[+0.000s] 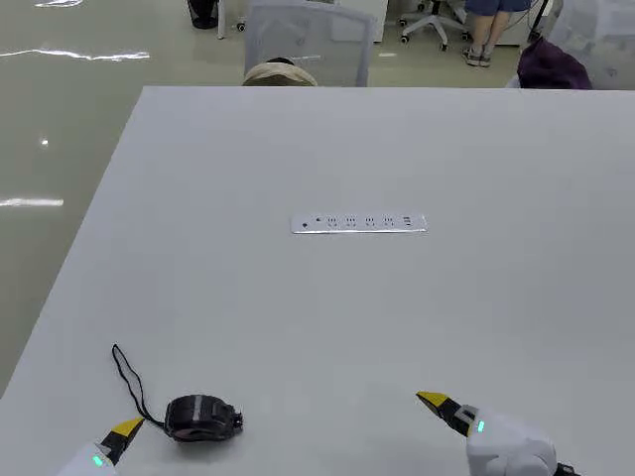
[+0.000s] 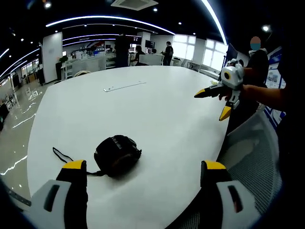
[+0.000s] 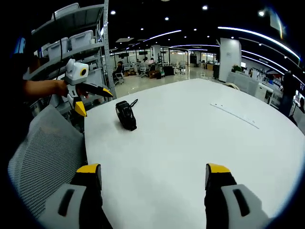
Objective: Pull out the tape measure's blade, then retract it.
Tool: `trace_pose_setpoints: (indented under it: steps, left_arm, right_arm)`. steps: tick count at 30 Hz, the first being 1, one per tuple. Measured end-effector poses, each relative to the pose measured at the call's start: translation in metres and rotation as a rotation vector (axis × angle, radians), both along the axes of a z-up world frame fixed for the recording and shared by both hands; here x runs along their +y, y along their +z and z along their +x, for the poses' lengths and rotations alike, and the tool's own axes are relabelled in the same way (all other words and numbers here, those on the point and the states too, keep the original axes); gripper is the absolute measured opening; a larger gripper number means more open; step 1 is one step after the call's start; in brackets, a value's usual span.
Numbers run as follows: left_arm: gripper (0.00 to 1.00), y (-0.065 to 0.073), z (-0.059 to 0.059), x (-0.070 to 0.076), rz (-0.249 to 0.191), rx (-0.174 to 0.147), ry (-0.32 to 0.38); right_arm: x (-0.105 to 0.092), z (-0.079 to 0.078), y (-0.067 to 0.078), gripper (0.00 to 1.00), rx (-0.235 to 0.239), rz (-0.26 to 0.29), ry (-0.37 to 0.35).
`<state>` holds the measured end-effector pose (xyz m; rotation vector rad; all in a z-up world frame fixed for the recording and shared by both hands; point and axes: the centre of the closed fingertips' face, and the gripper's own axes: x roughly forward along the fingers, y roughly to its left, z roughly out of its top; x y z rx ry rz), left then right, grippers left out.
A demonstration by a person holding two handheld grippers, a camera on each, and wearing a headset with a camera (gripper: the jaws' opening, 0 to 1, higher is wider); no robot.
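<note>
- Tape measure (image 1: 201, 417) sits on the white table (image 1: 347, 317), near the front left corner. It's a black case with a thin black cord (image 1: 127, 377) looping off behind it toward the table edge.
- Left hand-held gripper (image 2: 144, 167) has its jaws spread wide and isn't holding anything. In the left gripper view the tape measure lies just ahead of it, closer to the left jaw and not touching either one. In the head view its yellow tip is just beside the case, right where the cord joins.
- Right hand-held gripper (image 3: 153, 168) is spread wide too, with nothing in it. It hovers over bare table at the front right, well apart from the tape measure.
- Each gripper view catches the other hand-held gripper from the side, and both look open there as well.
- Power strip (image 1: 358, 223) lies flat mid-table, well away from everything.
- Grey mesh chair (image 1: 308, 40) is at the far edge of the table.
</note>
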<state>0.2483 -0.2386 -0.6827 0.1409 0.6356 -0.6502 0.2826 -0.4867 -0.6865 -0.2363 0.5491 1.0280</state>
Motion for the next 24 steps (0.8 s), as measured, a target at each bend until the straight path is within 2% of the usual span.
trace_pose_setpoints:
  steps: [12, 24]
  left_arm:
    - [0.99, -0.001, 0.003, -0.001, -0.005, -0.003, -0.014]
    - [0.99, -0.004, 0.007, 0.002, 0.020, -0.001, -0.023]
  right_arm:
    - [-0.020, 0.001, 0.002, 0.94, 0.001, 0.005, -0.027]
    - [-0.031, 0.006, 0.007, 0.93, -0.008, 0.002, -0.050]
